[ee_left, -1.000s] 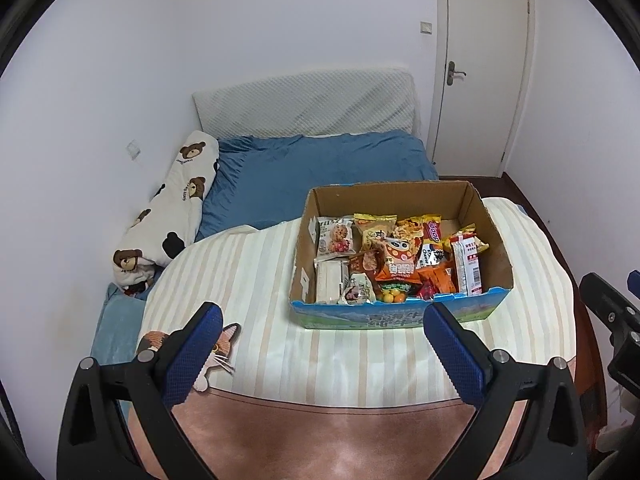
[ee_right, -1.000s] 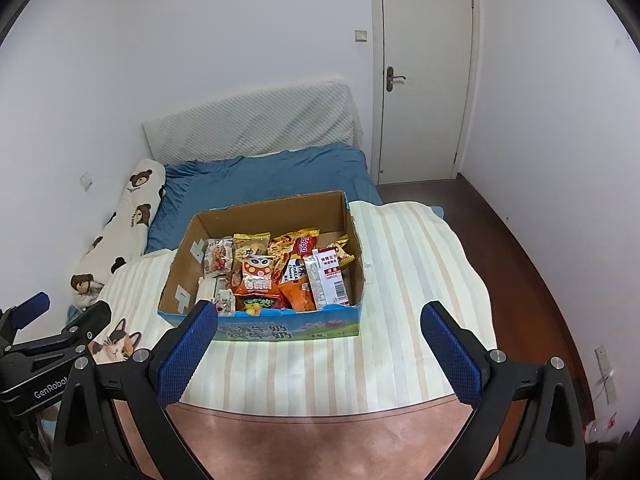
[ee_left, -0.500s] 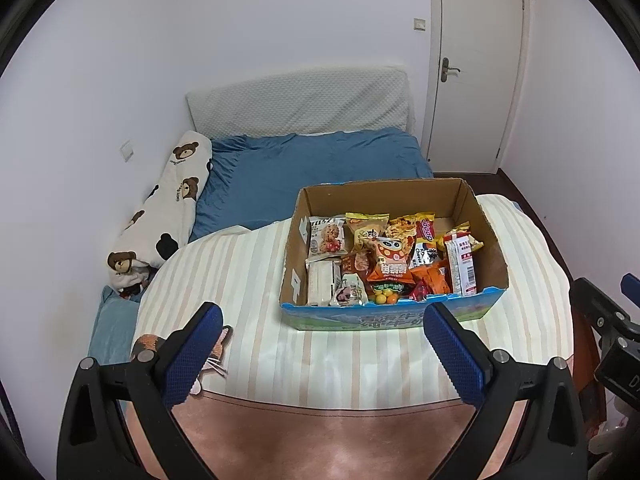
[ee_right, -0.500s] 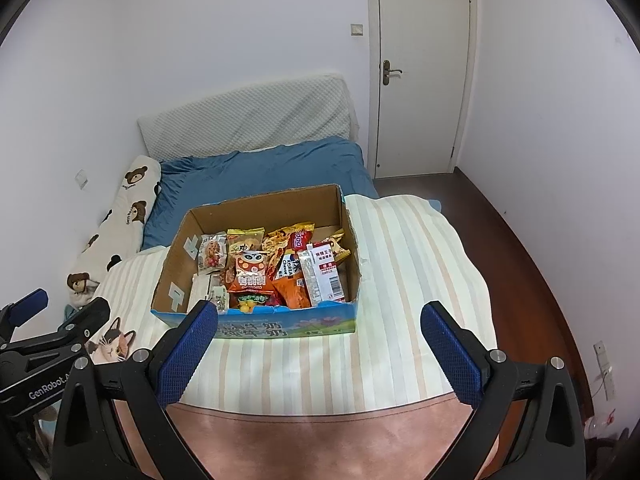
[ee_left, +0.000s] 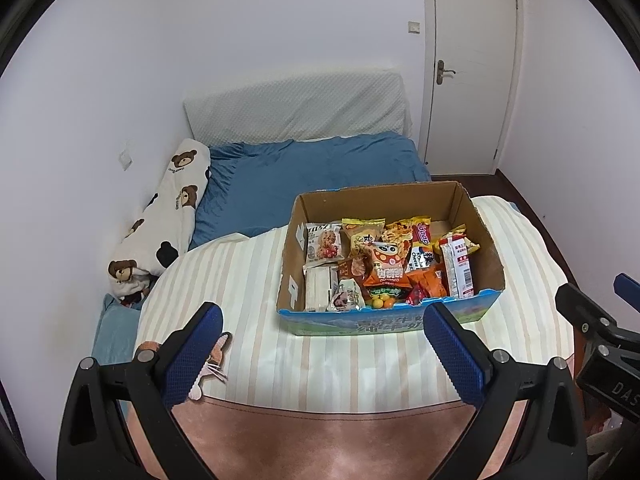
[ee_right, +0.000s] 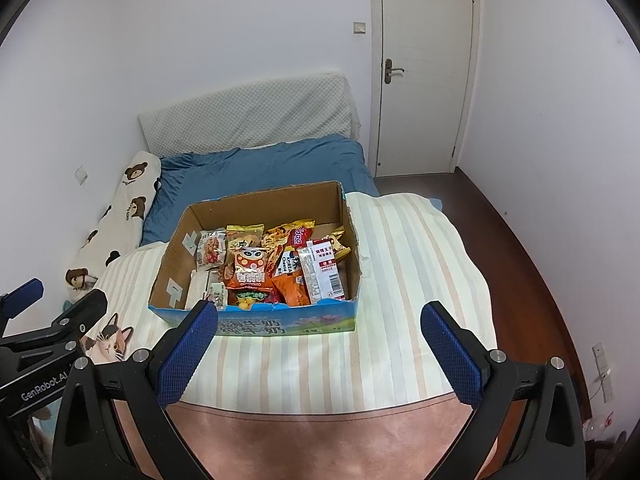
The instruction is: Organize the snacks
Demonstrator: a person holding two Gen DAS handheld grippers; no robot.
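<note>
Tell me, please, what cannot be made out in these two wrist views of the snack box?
- Snacks lower in the cardboard box: both views, covered by the top packets.
- Small print on the white and red packet: too small to read.
- The right gripper in the left wrist view: cut off by the frame edge.

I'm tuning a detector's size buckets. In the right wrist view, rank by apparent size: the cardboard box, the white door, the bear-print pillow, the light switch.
1. White door
2. Cardboard box, nearer the camera, so close to the door
3. Bear-print pillow
4. Light switch
</note>
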